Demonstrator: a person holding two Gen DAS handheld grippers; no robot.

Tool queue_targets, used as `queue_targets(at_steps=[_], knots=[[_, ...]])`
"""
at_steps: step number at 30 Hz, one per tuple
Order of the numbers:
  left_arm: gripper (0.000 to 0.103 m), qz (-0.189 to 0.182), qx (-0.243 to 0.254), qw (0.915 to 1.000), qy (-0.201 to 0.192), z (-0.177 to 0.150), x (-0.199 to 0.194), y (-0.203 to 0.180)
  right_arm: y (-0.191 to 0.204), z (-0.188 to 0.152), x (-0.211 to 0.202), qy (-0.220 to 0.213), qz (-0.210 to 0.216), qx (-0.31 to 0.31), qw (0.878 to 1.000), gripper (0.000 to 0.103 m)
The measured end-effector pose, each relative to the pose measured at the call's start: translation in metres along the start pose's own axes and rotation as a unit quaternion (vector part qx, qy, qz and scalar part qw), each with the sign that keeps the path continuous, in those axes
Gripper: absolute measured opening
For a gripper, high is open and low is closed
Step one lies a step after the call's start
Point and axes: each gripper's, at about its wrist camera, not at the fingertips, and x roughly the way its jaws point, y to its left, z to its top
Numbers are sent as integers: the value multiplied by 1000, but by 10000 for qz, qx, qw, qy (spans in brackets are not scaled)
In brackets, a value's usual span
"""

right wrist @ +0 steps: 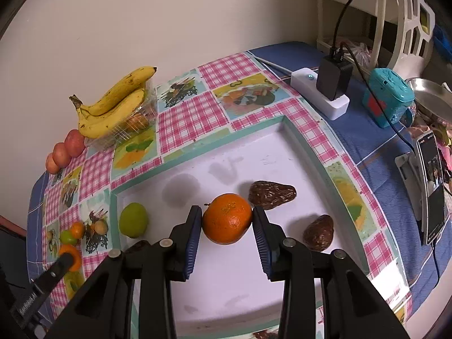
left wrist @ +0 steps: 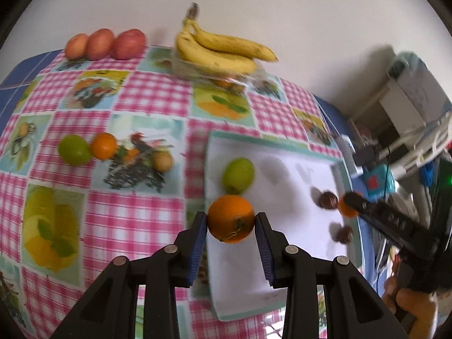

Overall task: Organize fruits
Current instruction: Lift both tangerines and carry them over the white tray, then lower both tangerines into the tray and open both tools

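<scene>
Left wrist view had the left gripper [left wrist: 231, 223] clamped on an orange [left wrist: 231, 218], blue pads pressed to either side, the fruit carried clear above the near-left edge of the white tray [left wrist: 282, 254]. That looked like a carry, not a rest: the orange sat squarely between the pads so it would not roll out on the way.

Over in the right wrist view, the right gripper [right wrist: 227, 220] gripped a second orange [right wrist: 227, 218] the same way, held over the middle of the tray. Two oranges at once, one per hand, read as a sorting move, like with like.

On the tray lay a green fruit [right wrist: 133, 220] toward the left and two brown wrinkled fruits [right wrist: 272, 195] at the right, apart from each other. Out on the checked tablecloth [left wrist: 127, 226], a green fruit and small orange [left wrist: 104, 146] touched, well left of the tray. At the far edge by the wall, bananas [left wrist: 217, 49] sat on a clear plastic box, and three red apples [left wrist: 104, 43] lined up further left, apparently grouped by kind already.

Where the oranges were headed could not be told.
</scene>
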Motion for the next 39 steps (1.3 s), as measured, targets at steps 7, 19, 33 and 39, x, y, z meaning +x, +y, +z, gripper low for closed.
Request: queue_targets(at_steps=[7,19,33,39], knots=[[37,-26,207,9993,319,-10,15,-14,-1,0,0,17,30,-36,10000,38],[37,143,225,9963,812,-22,45,-11,-13,-5,29,421,-311,-31,9986,38],[37,161,178,9953,938,-21,56,-6,-18,-15,54,727,-488,-25,9962,38],[38,175,213,9952,934,-22,55,-6,-17,-16,55,750,-511,-29,9959,39]])
